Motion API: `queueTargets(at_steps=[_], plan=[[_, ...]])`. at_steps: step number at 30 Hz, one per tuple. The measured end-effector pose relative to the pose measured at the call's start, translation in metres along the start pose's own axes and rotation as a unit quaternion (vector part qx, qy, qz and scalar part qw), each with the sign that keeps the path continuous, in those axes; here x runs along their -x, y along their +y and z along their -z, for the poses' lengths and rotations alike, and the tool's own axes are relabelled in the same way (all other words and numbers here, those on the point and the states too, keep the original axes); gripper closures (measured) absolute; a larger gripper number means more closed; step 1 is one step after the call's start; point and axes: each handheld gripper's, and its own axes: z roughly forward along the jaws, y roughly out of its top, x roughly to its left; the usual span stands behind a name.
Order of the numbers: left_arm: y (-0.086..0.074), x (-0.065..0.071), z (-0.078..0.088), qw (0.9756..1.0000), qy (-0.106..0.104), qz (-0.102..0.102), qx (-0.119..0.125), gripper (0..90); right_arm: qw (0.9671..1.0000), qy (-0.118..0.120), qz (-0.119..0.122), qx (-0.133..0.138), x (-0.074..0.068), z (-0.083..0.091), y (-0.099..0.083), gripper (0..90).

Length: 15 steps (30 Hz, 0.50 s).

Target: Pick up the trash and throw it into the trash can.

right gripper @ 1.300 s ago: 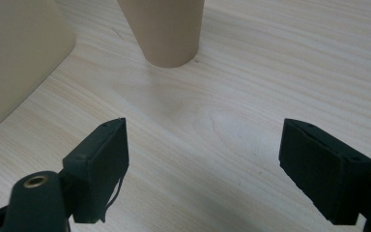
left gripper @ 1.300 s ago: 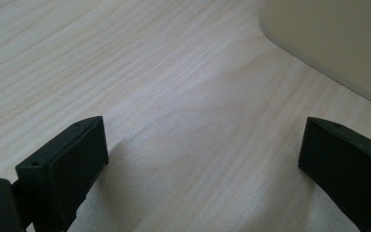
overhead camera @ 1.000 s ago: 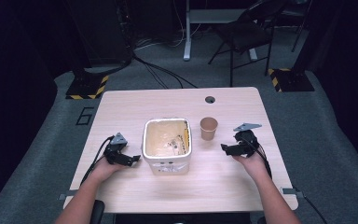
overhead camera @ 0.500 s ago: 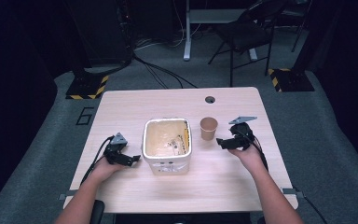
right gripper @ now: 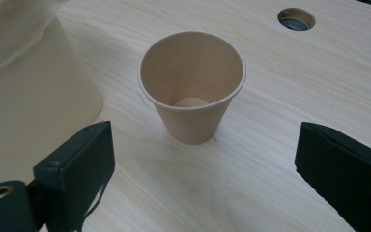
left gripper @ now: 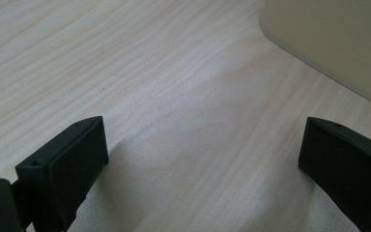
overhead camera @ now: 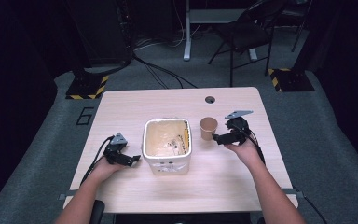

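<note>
On the table [overhead camera: 130,105]: one tub [overhead camera: 166,145], one cup [overhead camera: 208,128]; two grippers, left [overhead camera: 131,160] and right [overhead camera: 215,138], both spread, holding nothing.

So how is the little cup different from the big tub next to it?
The cup is small, round and brown, while the tub is much bigger, squarish and cream-white. The cup looks empty inside; the tub has marks or bits on its inner wall. The right tongs point at the cup, the left tongs at the tub. Both stand upright and open-topped on the table.
</note>
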Motion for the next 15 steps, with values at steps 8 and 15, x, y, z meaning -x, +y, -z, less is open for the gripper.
queueTargets(at_steps=[8, 15], plan=[[0.000, 0.000, 0.000, 1.0000, 0.000, -0.001, -0.001, 3.4, 0.9999, -0.003, 0.010, 0.005, -0.004, -0.003, 0.012, 1.5], [0.000, 0.000, 0.000, 1.0000, 0.000, -0.001, 0.000, 3.4, 0.9999, -0.004, 0.008, 0.006, -0.009, -0.007, 0.022, 1.2]])
